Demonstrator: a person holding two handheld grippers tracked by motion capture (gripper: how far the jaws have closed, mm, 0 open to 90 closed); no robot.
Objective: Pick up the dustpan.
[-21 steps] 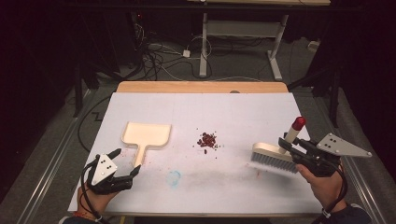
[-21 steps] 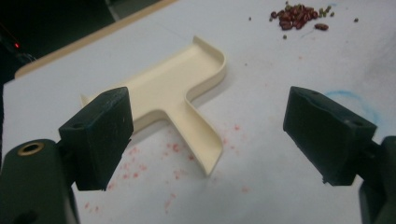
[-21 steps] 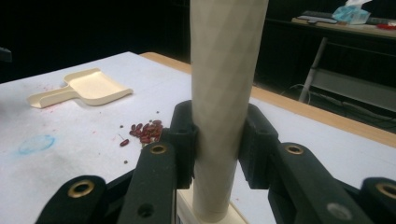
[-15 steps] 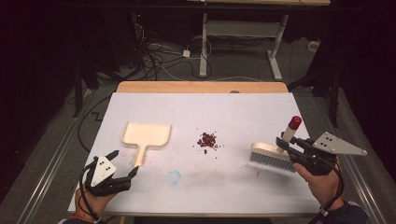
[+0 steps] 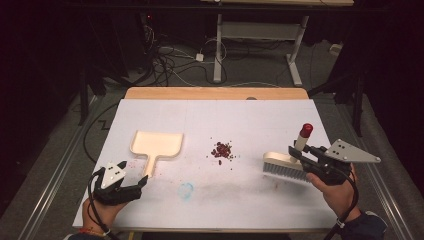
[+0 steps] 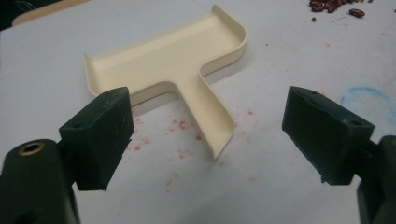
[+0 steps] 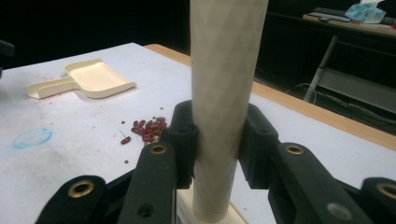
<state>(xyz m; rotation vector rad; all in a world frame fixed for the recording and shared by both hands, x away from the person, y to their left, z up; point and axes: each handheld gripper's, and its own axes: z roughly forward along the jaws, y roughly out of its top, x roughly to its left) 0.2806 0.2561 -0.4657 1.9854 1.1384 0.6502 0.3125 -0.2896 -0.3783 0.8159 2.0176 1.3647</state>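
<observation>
A cream dustpan (image 5: 157,144) lies flat on the white sheet at the left, its handle toward me. My left gripper (image 5: 134,172) stands open just short of that handle's end; in the left gripper view the jaws of the left gripper (image 6: 212,130) flank the dustpan (image 6: 173,60) handle tip without touching it. A small pile of red beans (image 5: 221,150) sits mid-table. My right gripper (image 5: 300,154) is shut on the upright cream handle of a brush (image 5: 282,166) with a red tip, bristles on the sheet right of the beans. The right gripper (image 7: 217,144) pads press the brush handle (image 7: 224,70).
A blue smear (image 5: 186,190) marks the sheet near the front edge, and pink specks lie around the dustpan handle. The wooden table edge (image 5: 215,93) shows at the far side. Cables and a desk frame (image 5: 260,35) stand on the floor beyond.
The right gripper has carried the brush slightly to the left, toward the beans. The left gripper has stayed where it was, open.
</observation>
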